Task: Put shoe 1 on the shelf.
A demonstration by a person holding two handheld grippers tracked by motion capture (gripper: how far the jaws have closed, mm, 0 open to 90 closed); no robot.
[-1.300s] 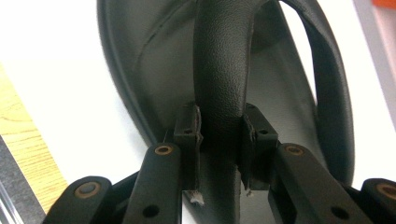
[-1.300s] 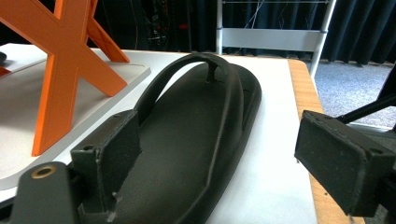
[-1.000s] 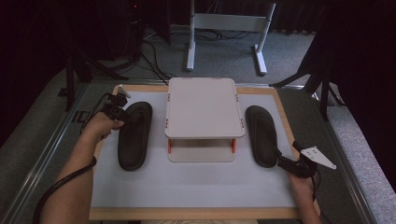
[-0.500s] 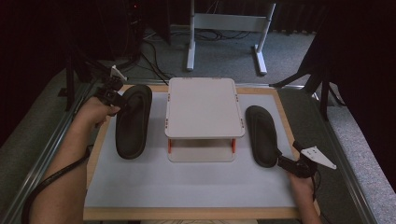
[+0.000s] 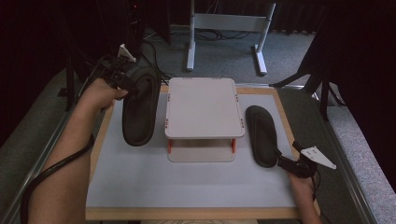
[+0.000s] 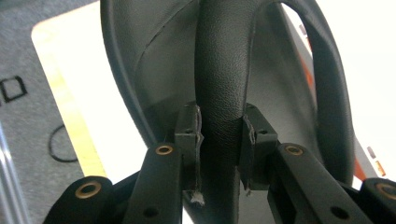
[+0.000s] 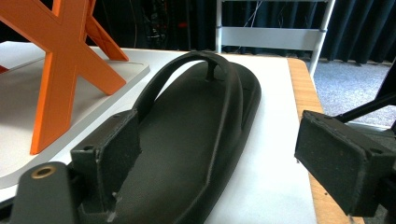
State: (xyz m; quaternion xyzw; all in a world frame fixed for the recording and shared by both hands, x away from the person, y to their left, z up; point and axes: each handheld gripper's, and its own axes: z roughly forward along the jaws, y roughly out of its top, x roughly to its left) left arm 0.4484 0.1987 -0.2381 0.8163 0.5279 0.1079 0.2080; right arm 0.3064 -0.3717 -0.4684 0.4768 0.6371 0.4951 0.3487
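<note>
Sandal lifted off white mat, hanging toe-down left of rack, clamped by its strap in left gripper. Second sandal lying flat on mat right of rack, right gripper just beside its heel, jaws wide apart and gripping nothing.

Mat set in pale wooden frame on dark table; grey carpet and white metal stand beyond, black curtains behind.

Seen from above: rack as plain white rounded tray on short red legs. Seen from right gripper view: orange X-shaped brace under that tray. Seen from left gripper view: pads pinching strap from both sides, pad edges frayed.

Sandals matte black, grained like leather, oval soles, arched straps.
</note>
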